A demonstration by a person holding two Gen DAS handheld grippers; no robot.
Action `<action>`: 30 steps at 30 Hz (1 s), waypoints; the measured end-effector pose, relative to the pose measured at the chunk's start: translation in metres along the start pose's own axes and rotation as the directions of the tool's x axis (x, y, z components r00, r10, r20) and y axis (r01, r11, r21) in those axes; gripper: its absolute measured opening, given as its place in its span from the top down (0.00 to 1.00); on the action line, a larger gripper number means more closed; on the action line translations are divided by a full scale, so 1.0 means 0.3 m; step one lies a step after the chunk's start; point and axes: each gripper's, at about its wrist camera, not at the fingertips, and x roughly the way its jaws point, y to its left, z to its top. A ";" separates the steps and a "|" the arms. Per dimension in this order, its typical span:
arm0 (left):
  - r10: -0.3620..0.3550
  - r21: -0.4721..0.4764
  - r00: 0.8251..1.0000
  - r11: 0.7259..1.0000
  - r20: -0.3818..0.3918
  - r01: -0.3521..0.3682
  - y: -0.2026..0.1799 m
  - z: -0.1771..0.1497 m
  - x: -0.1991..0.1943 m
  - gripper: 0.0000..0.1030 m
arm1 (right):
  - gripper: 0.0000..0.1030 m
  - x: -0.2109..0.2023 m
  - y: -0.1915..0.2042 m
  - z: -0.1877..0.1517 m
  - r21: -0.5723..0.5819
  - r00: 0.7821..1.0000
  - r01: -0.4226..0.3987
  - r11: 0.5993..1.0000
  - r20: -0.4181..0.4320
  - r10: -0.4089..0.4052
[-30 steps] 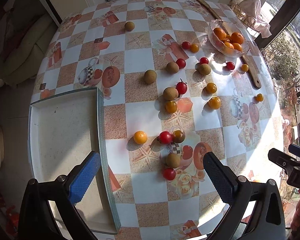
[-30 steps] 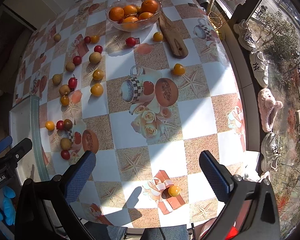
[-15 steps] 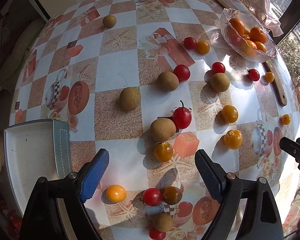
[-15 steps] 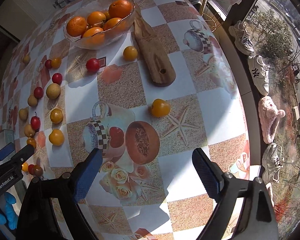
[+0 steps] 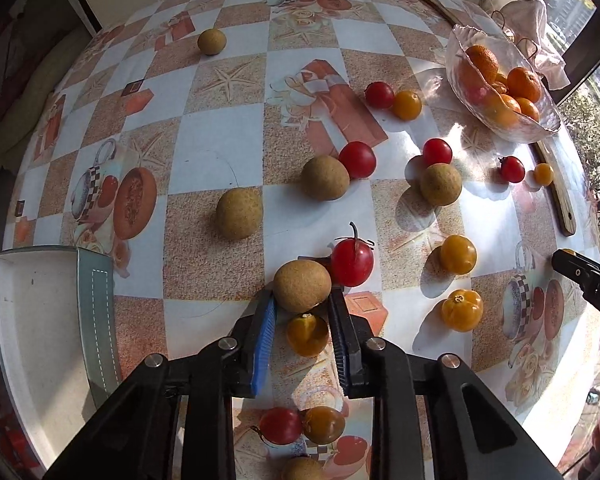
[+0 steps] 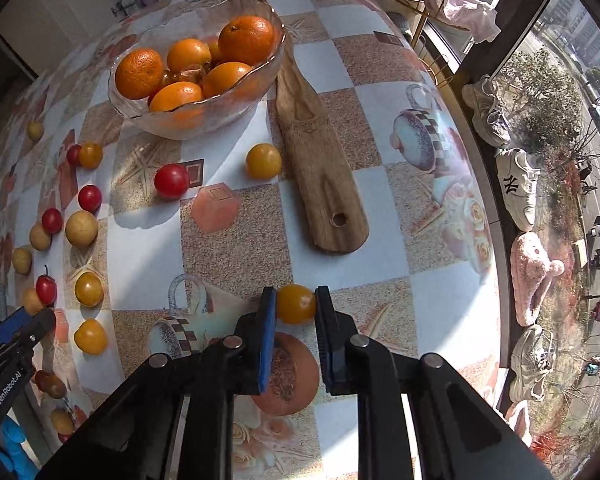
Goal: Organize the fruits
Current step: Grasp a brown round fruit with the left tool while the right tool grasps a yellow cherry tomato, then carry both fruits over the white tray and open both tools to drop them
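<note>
Red tomatoes, yellow tomatoes and brown round fruits lie scattered over the patterned table. In the left wrist view my left gripper (image 5: 302,298) is shut on a brown round fruit (image 5: 302,286); a yellow tomato (image 5: 307,334) lies under the fingers and a stemmed red tomato (image 5: 352,262) sits just right of it. In the right wrist view my right gripper (image 6: 296,306) is shut on a yellow tomato (image 6: 295,304) near the wooden board's handle. A glass bowl (image 6: 196,114) holds several oranges.
A white tray (image 5: 32,320) sits at the table's left edge. A wooden board (image 6: 320,172) lies right of the bowl. The table's right edge drops to a window sill with shoes (image 6: 516,188). The other gripper shows at the left edge of the right wrist view (image 6: 12,344).
Both grippers moved forward and down over the table and closed: the left on a brown round fruit, the right on a yellow tomato. Both were wide open before.
</note>
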 end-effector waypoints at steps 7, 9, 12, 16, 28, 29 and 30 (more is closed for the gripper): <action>-0.061 0.011 0.997 0.998 0.039 0.061 0.019 0.011 -0.049 0.73 | 0.80 -0.042 -0.003 -0.034 0.006 0.995 -0.102 0.995 -0.004 0.102; -0.069 0.013 0.997 0.998 0.044 0.069 0.027 0.004 -0.077 0.73 | 0.80 -0.064 0.010 -0.054 0.000 0.992 -0.127 0.992 -0.007 0.127; -0.075 0.001 0.996 0.997 0.049 0.075 0.043 -0.021 -0.121 0.73 | 0.80 -0.097 0.040 -0.084 -0.017 0.987 -0.163 0.987 -0.010 0.162; -0.073 -0.018 0.995 0.997 0.069 0.074 0.090 -0.066 -0.167 0.73 | 0.80 -0.147 0.096 -0.117 -0.044 0.979 -0.204 0.978 -0.007 0.203; 0.007 -0.142 0.996 0.990 0.091 0.006 0.432 -0.215 -0.277 0.73 | 0.80 -0.255 0.468 -0.161 -0.224 0.951 -0.310 0.924 -0.058 0.305; 0.020 -0.158 0.996 0.987 0.086 -0.006 0.475 -0.230 -0.278 0.73 | 0.80 -0.261 0.517 -0.162 -0.242 0.946 -0.323 0.915 -0.065 0.316; 0.030 -0.176 0.996 0.984 0.081 -0.015 0.517 -0.242 -0.276 0.73 | 0.80 -0.265 0.569 -0.165 -0.261 0.942 -0.336 0.905 -0.073 0.328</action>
